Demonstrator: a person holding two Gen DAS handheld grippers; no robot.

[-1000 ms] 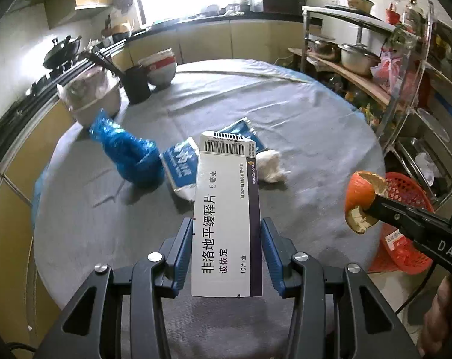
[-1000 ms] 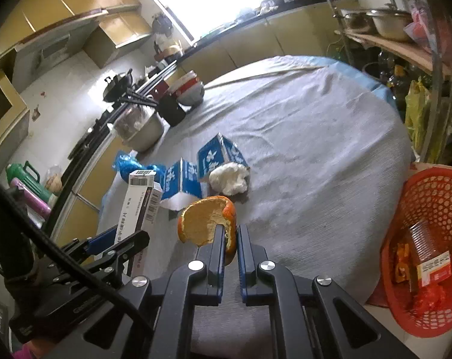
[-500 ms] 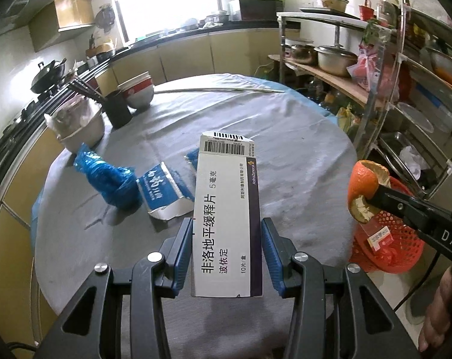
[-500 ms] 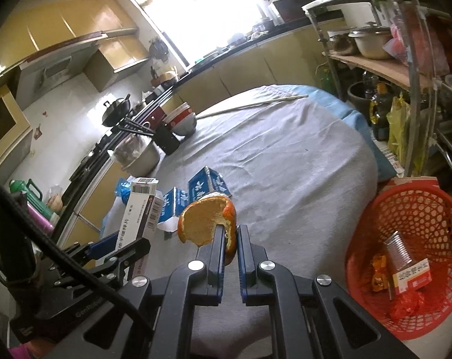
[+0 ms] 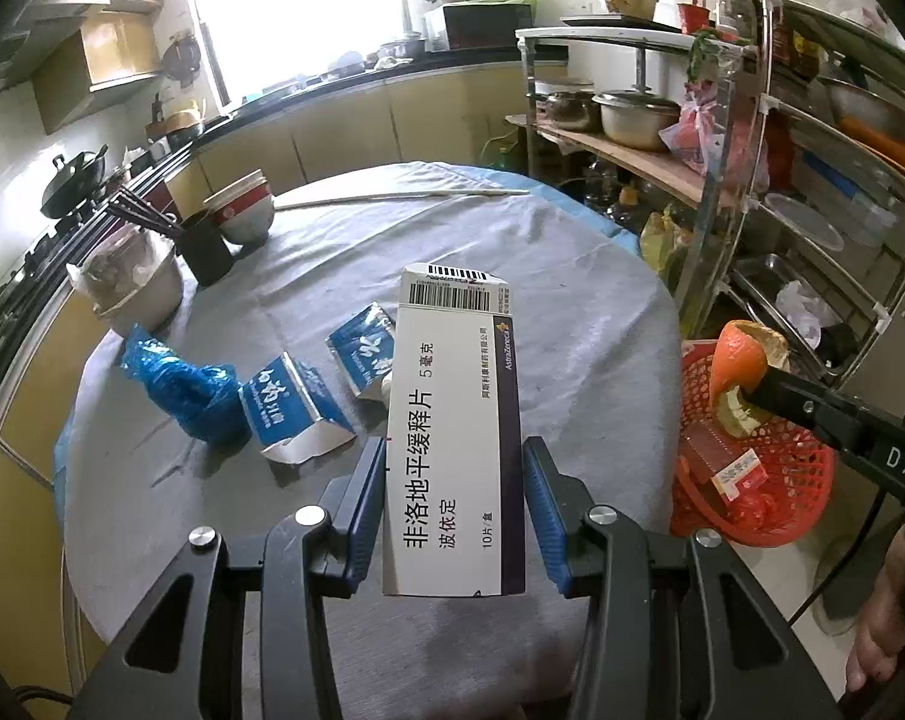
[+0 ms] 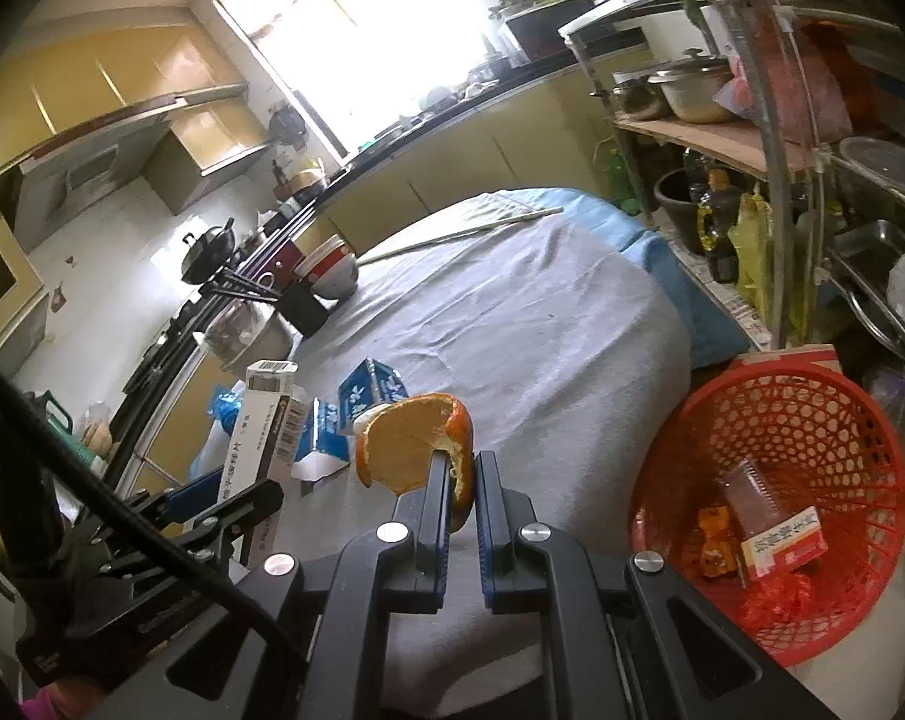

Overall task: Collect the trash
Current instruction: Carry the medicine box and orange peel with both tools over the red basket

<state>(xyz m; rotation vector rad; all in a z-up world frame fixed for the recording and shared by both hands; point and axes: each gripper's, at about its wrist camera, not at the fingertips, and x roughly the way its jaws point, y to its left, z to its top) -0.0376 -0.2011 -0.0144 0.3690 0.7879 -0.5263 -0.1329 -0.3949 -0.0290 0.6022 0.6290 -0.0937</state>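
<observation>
Trash in transit: orange peel (image 6: pixel 413 450) pinched by the right gripper (image 6: pixel 455 480) beside the table's (image 6: pixel 512 324) right edge, near the red basket (image 6: pixel 872 420); medicine box (image 5: pixel 452 420) clamped upright in the left gripper (image 5: pixel 452 516) above the near edge.

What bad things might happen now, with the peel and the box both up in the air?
1. The orange peel is pinched only at its edge by the right gripper, so it might slip and land on the table or floor, not in the red basket.
2. The medicine box sticks far out past the left gripper, so it might tilt or twist loose.
3. Both grippers are close together and might bump.
</observation>
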